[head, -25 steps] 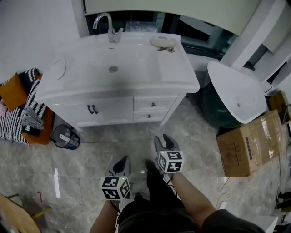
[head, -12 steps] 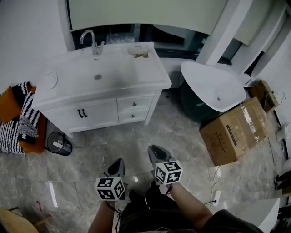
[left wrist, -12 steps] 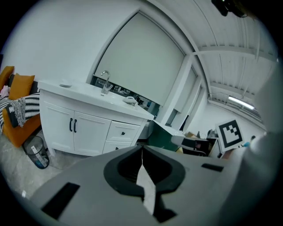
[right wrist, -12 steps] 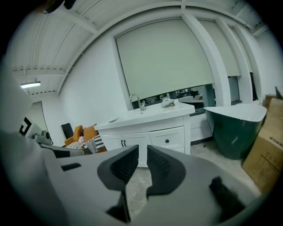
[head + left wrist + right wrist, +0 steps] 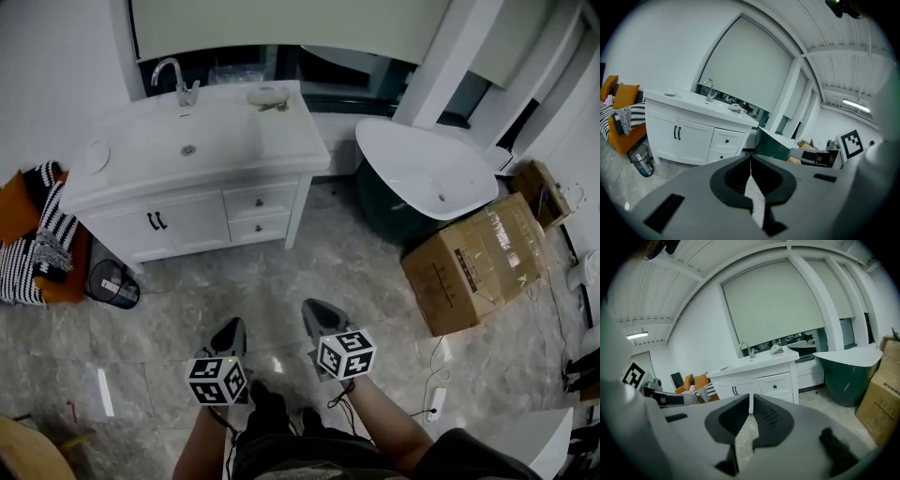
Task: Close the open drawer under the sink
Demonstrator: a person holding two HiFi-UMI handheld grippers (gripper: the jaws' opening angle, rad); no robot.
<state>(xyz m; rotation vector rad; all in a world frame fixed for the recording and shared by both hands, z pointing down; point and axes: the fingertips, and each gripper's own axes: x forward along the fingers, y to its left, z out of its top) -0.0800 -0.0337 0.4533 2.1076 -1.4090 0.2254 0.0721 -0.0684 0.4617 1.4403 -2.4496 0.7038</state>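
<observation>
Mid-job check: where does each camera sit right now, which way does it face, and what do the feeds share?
Head view: on the person's head, facing steeply down at floor, vanity, bathtub; both forearms, left gripper and right gripper show.
Left gripper view: on the left gripper, low, facing the vanity front along its own shut jaws.
Right gripper view: on the right gripper, facing vanity and bathtub; its empty jaws have just been closing, almost together.
Shared: all three see the vanity.

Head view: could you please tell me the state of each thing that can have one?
White vanity's two drawers: both shut.
White double cabinet doors: shut.
Brown cardboard box: taped shut.
Left gripper: shut, empty.
Right gripper: jaws just closing, nearly together, empty.
</observation>
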